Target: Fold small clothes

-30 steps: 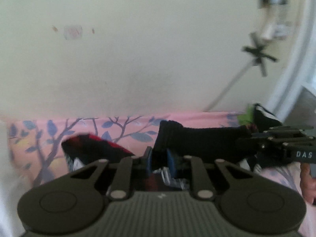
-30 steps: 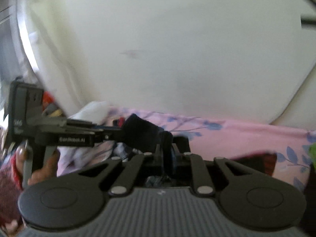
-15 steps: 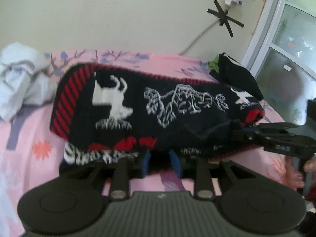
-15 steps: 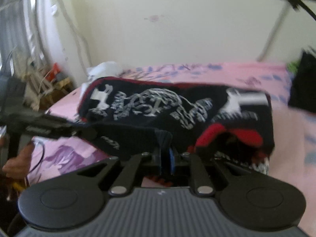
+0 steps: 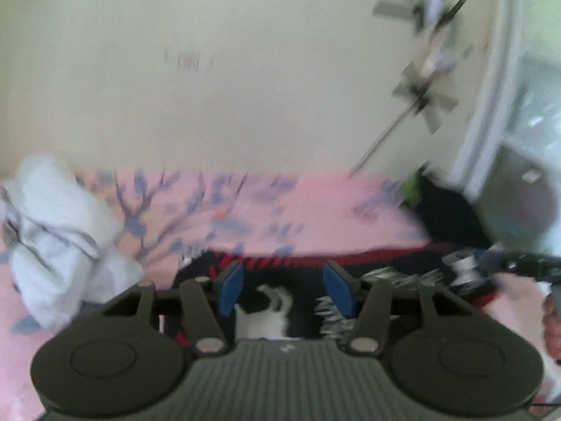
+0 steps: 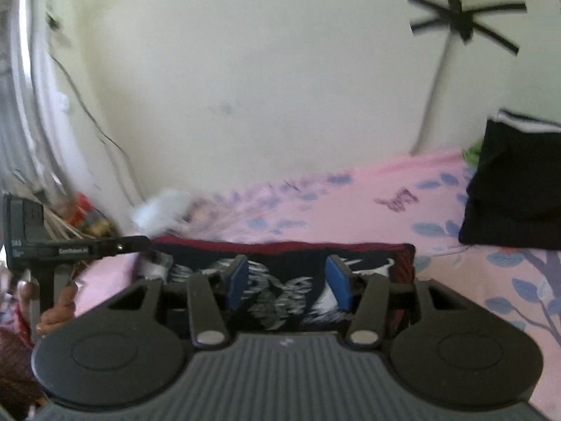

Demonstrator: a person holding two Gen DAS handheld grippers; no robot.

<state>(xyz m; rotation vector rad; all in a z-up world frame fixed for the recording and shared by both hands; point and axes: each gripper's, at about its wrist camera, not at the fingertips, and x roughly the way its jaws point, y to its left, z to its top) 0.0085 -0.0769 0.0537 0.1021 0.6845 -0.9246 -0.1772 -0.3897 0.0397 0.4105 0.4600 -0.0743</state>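
A small black knitted sweater (image 5: 266, 312) with white patterns and a red-striped hem lies flat on the pink bed sheet (image 5: 315, 210). My left gripper (image 5: 285, 289) is open just above its near edge, holding nothing. In the right wrist view the same sweater (image 6: 280, 280) lies under my right gripper (image 6: 289, 282), which is also open and empty. The left gripper's fingers (image 6: 105, 245) show at the sweater's left end, and the right gripper (image 5: 498, 266) shows blurred at the sweater's right end in the left wrist view.
A crumpled white garment (image 5: 59, 231) lies on the bed at left. A folded black garment (image 6: 515, 189) with a green item behind it sits at the right by the wall. A window frame (image 5: 491, 105) stands beyond the bed. Clutter (image 6: 70, 217) lies off the bed's left side.
Both grippers have opened and let go of the sweater, which now lies on the bed. Both cameras have tilted up toward the wall.
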